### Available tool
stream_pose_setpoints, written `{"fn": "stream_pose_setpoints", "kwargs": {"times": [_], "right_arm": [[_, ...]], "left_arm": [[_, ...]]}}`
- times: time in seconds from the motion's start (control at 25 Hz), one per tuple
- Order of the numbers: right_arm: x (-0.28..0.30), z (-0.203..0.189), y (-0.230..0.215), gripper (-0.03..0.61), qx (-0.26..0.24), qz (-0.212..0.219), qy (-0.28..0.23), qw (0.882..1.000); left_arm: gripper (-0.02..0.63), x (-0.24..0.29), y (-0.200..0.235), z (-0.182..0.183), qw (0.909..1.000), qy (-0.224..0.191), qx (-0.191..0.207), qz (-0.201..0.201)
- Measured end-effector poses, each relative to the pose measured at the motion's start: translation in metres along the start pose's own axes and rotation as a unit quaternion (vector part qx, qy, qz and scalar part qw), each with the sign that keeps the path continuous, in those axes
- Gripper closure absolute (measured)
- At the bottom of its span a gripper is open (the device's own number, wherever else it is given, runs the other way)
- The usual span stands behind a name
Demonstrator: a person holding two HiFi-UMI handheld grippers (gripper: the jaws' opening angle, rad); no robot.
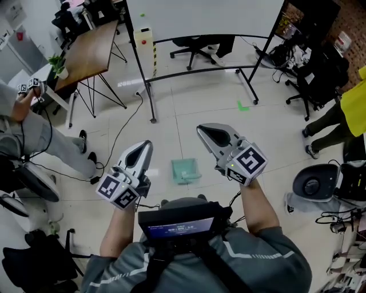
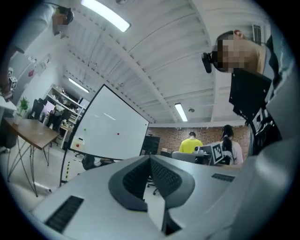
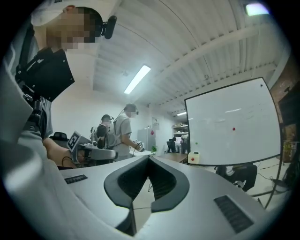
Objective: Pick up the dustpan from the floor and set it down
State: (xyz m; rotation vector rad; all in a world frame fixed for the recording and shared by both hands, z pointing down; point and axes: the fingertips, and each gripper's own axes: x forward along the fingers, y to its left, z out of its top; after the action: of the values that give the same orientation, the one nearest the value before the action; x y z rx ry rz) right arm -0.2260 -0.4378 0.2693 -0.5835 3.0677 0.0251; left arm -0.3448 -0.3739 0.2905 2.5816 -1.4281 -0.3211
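**Dustpan on the floor, both claws empty**

A pale green plastic dustpan (image 1: 185, 170) is seen lying on the glossy light floor (image 1: 183, 103). It is framed between the two claws held above it and is touched by neither. The left claw (image 1: 146, 144) is closed, tips met, with nothing held. The right claw (image 1: 201, 130) is likewise closed and empty. A large whiteboard on a black frame (image 1: 200, 17) is seen farther off.

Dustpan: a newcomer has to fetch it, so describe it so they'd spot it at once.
Find the big whiteboard on its black frame. On the pale floor in front of it lies the dustpan. It is the only mint-green scoop there, far larger than the small bright green mark nearby.
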Motion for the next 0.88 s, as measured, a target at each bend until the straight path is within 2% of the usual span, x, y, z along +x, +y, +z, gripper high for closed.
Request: {"fn": "stream_pose_setpoints", "kwargs": {"times": [0.08,0.16,0.48,0.68,0.88], "right_arm": [[0.0,0.005,-0.003,0.56,-0.004,-0.001,0.001,1.0],[0.0,0.008,-0.001,0.56,-0.012,0.0,0.001,1.0],[-0.001,0.015,0.001,0.561,-0.019,0.012,0.009,1.0],[-0.009,0.012,-0.002,0.561,-0.014,0.007,0.012,1.0],[-0.015,0.015,-0.002,0.561,-0.017,0.005,0.013,1.0]], "left_arm": [[0.598,0.004,-0.005,0.002,0.9999,0.008,0.006,-0.01],[0.598,0.005,-0.006,0.002,0.9997,0.017,0.019,-0.003],[0.599,0.008,-0.006,0.004,0.9998,0.01,0.014,0.013],[0.598,0.009,-0.013,0.004,0.9996,0.009,0.022,0.017],[0.598,0.008,-0.013,0.007,0.9988,0.009,0.028,0.038]]}}
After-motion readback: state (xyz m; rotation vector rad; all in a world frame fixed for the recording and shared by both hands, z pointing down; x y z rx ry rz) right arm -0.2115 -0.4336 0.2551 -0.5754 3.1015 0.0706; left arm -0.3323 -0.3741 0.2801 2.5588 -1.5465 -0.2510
